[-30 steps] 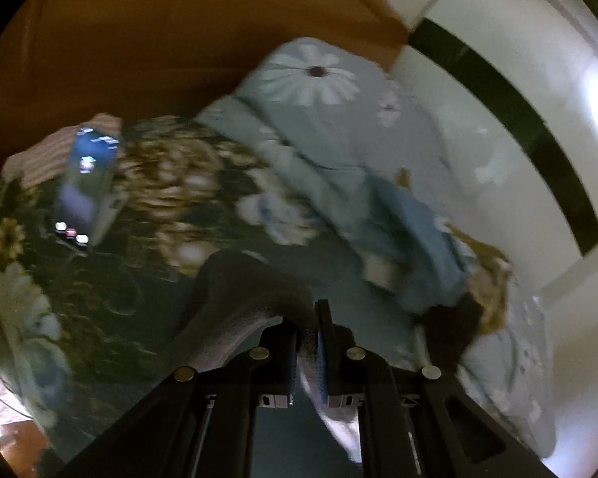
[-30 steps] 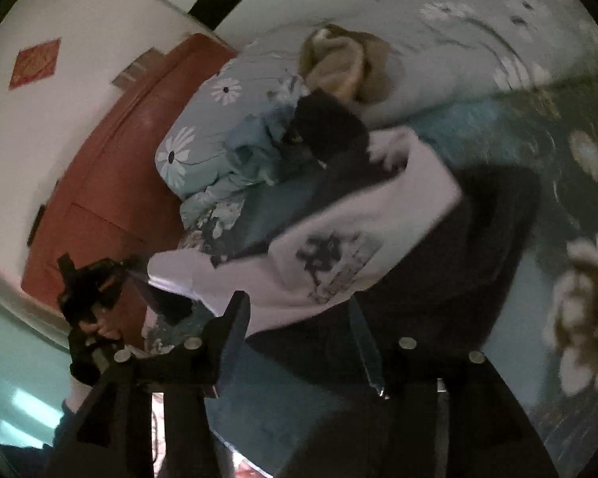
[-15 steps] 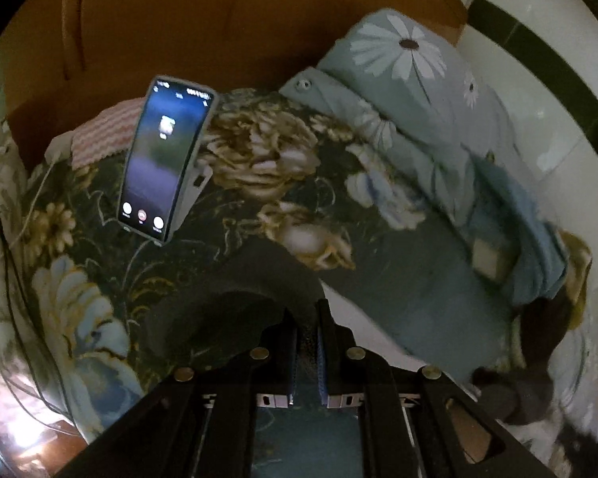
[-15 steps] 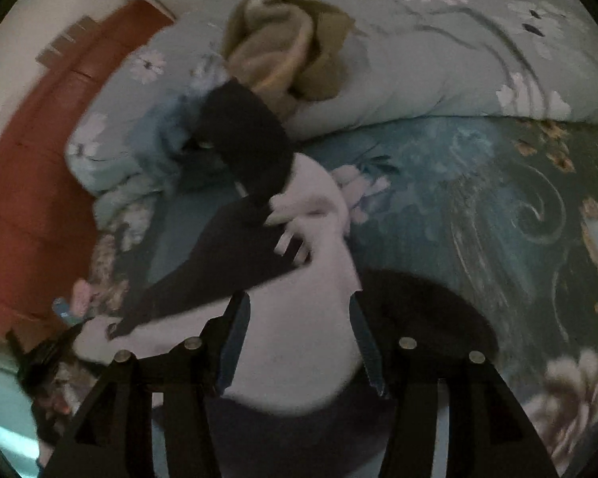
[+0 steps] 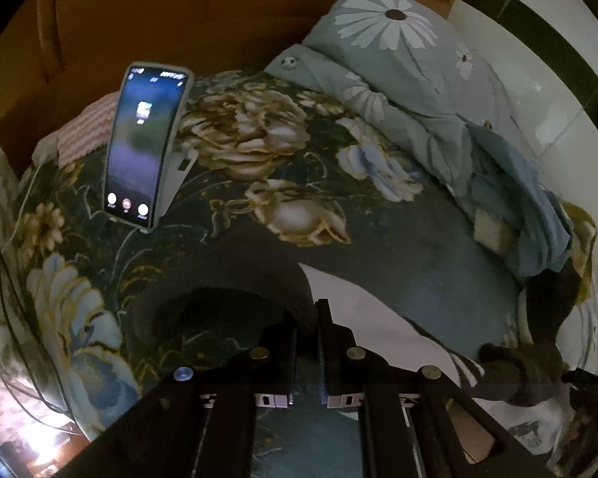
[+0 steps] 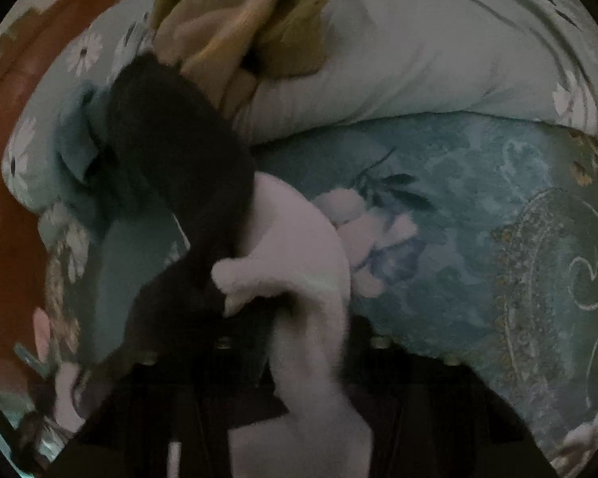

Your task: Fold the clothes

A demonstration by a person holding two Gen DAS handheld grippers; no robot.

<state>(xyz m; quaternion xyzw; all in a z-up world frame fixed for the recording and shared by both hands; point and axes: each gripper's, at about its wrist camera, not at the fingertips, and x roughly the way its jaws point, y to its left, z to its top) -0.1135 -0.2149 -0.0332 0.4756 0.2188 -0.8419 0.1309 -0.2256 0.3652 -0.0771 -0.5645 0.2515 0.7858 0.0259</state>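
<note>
Dim bedroom, bed (image 5: 398, 263) under dark floral cover. Lit phone (image 5: 143, 143) propped upright near wooden headboard (image 5: 179, 12). Left hand-held gripper (image 5: 306, 354) clenched on dark cloth of black-and-white garment (image 6: 299, 263) spread across bed. Right hand-held gripper (image 6: 299, 358) draped and hidden by that garment, blurred; grip impossible to tell. Tan clothes (image 6: 239, 20) heaped on pale daisy quilt (image 6: 418, 59).

**Left gripper pinched, right gripper hidden**

The left gripper (image 5: 307, 318) sits low, its two fingers (image 5: 289, 342) drawn close with only a narrow slit between them, pinching dark cloth. The right gripper (image 6: 299, 358) is dim and largely covered by cloth; how its jaws stand cannot be told.
</note>
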